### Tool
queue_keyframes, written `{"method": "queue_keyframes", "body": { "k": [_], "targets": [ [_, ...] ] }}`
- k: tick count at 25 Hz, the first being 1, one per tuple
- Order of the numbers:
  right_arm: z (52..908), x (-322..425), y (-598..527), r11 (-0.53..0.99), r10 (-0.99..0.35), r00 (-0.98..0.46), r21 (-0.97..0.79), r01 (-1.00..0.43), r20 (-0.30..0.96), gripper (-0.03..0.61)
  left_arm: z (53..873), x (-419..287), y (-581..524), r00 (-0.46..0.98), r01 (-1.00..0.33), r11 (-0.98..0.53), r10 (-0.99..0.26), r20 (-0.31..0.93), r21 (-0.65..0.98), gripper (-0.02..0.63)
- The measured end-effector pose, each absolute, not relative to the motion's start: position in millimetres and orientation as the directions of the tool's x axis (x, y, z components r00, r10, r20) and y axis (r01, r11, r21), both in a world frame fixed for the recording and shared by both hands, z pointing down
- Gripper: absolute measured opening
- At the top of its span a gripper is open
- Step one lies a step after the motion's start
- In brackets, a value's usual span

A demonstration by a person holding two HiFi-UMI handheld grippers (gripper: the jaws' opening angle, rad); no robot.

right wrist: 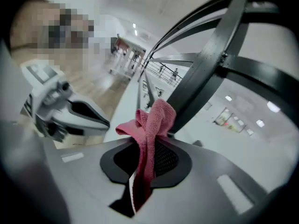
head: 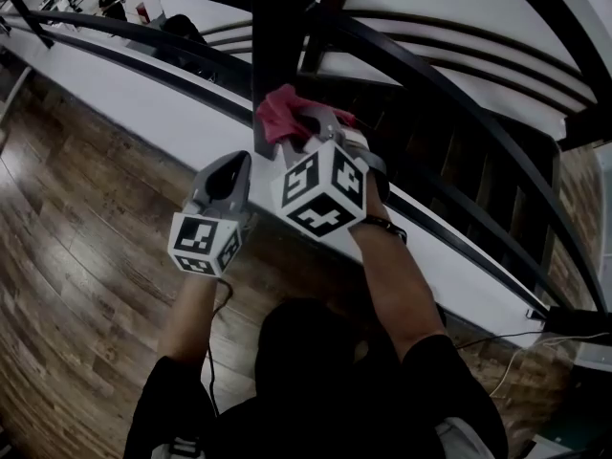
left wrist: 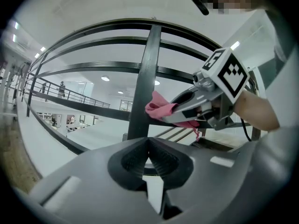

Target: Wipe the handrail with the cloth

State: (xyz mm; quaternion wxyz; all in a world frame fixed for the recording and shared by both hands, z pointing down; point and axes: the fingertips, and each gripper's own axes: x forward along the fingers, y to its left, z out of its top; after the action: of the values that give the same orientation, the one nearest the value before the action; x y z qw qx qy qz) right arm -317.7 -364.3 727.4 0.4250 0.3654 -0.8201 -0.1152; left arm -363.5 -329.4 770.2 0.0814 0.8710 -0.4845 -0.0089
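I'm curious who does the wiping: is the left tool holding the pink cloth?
No, the grey left tool is shut on nothing; the crumpled pink fabric cloth sits pinched in the right tool.

Cloth (right wrist: pixel 153 123): pink, nubby terry. Handrail (head: pixel 143 34): dark, smooth, semi-gloss metal. Floor (head: pixel 76 256): glossy wood planks.
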Motion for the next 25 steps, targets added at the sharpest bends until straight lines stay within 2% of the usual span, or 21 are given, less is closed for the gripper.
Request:
{"method": "queue_keyframes", "body": {
  "k": [3,9,13,21,25],
  "targets": [
    [724,-330,-334,0.786,-0.602,-0.558,0.301,-0.540,0.571,0.050,769,-360,-325,0.533,-0.841,-0.520,-0.844,0.063,0.145,0.000],
    [704,-275,-293,0.739,-0.673,-0.591,0.354,-0.574,0.445,0.049,761,-328,-315,0.594,-0.801,-0.585,-0.803,0.043,0.127,0.000],
    [684,-217,-258,0.727,-0.687,-0.611,0.381,-0.572,0.393,0.049,750,-272,-302,0.685,-0.725,-0.680,-0.728,0.011,0.108,0.000],
    [661,-74,-180,0.579,-0.815,-0.423,0.551,-0.601,0.395,0.050,700,-106,-238,0.933,-0.350,-0.933,-0.355,-0.064,0.084,0.000],
    [662,-17,-142,0.535,-0.843,-0.417,0.597,-0.598,0.339,0.051,700,-31,-194,0.977,-0.211,-0.977,-0.212,0.012,-0.040,0.000]
  ]
}}
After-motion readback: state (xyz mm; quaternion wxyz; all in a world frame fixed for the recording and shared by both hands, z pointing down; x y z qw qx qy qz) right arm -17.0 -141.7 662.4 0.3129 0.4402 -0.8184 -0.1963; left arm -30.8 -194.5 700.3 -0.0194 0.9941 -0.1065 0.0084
